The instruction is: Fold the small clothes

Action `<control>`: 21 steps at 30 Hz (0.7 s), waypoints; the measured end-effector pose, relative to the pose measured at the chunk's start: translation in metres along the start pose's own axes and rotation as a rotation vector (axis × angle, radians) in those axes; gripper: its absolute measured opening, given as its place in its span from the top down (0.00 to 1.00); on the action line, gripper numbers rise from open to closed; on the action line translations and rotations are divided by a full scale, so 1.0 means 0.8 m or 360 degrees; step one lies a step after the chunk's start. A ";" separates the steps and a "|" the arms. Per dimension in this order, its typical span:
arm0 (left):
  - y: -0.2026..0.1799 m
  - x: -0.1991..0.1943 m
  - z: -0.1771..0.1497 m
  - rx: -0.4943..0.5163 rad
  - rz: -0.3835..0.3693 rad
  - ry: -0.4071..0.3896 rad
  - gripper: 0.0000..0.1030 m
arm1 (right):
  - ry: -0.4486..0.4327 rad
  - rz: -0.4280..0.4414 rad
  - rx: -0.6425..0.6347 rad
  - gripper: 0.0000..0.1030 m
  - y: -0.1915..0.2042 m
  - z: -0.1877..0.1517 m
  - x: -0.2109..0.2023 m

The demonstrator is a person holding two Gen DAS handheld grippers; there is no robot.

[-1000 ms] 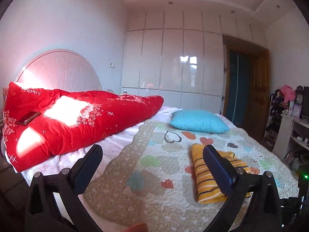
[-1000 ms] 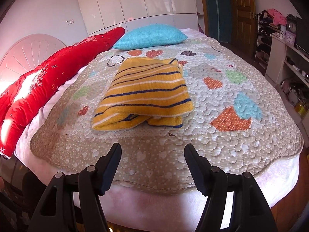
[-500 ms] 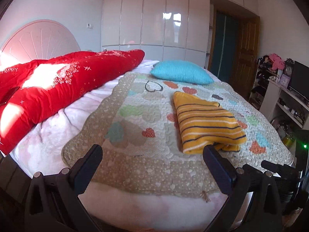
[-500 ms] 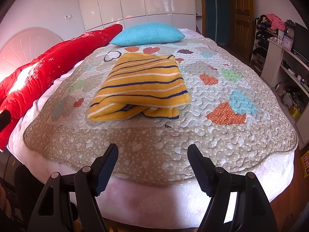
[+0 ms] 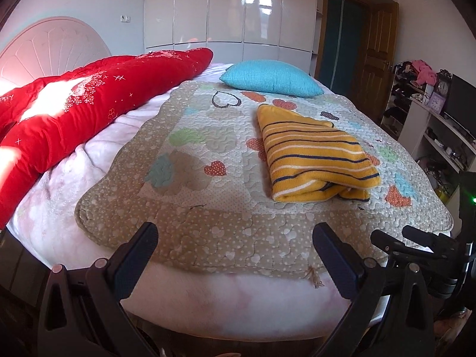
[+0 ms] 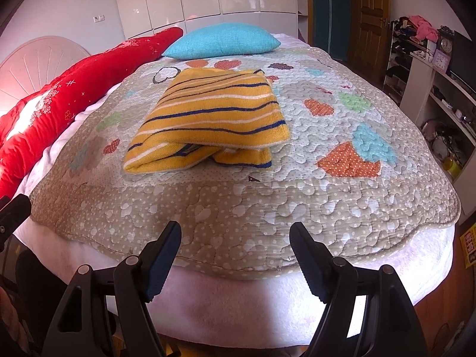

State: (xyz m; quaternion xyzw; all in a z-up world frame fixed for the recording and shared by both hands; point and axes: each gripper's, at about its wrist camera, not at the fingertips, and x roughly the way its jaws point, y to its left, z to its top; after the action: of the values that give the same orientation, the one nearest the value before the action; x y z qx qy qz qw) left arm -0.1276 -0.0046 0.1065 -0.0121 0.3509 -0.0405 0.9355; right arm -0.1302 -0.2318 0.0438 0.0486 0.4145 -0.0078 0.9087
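Observation:
A yellow knit garment with navy and white stripes (image 5: 315,154) (image 6: 214,113) lies folded on the heart-patterned quilt (image 5: 208,223) (image 6: 238,208), towards the foot of the bed. Its folded edges face me. My left gripper (image 5: 235,232) hovers over the quilt's near edge, left of the garment, jaws wide apart with nothing between them. My right gripper (image 6: 236,227) hangs just short of the garment, also open and holding nothing. Neither touches the cloth.
A red duvet (image 5: 89,104) is bunched along the left side by the pink headboard (image 5: 53,47). A turquoise pillow (image 5: 273,77) lies behind the garment. Cluttered white shelves (image 5: 440,125) stand to the right, and a wooden door (image 6: 369,15) beyond.
My left gripper has tipped downward and sunk, so the bed now fills its view instead of wall and wardrobe. The right gripper's jaws have spread a little. The garment has not moved.

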 end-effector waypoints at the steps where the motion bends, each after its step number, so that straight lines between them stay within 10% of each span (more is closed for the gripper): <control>1: 0.000 0.002 0.000 0.0003 -0.0001 0.0009 0.00 | 0.0002 -0.0003 -0.0009 0.23 0.002 0.000 0.000; 21: -0.003 0.019 -0.011 0.0000 -0.0008 0.0109 0.00 | 0.0055 0.0002 0.0013 0.22 0.000 -0.005 0.012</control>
State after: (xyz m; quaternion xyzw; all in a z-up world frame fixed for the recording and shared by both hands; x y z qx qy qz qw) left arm -0.1223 -0.0080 0.0905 -0.0115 0.3828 -0.0434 0.9227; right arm -0.1267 -0.2310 0.0344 0.0527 0.4299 -0.0080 0.9013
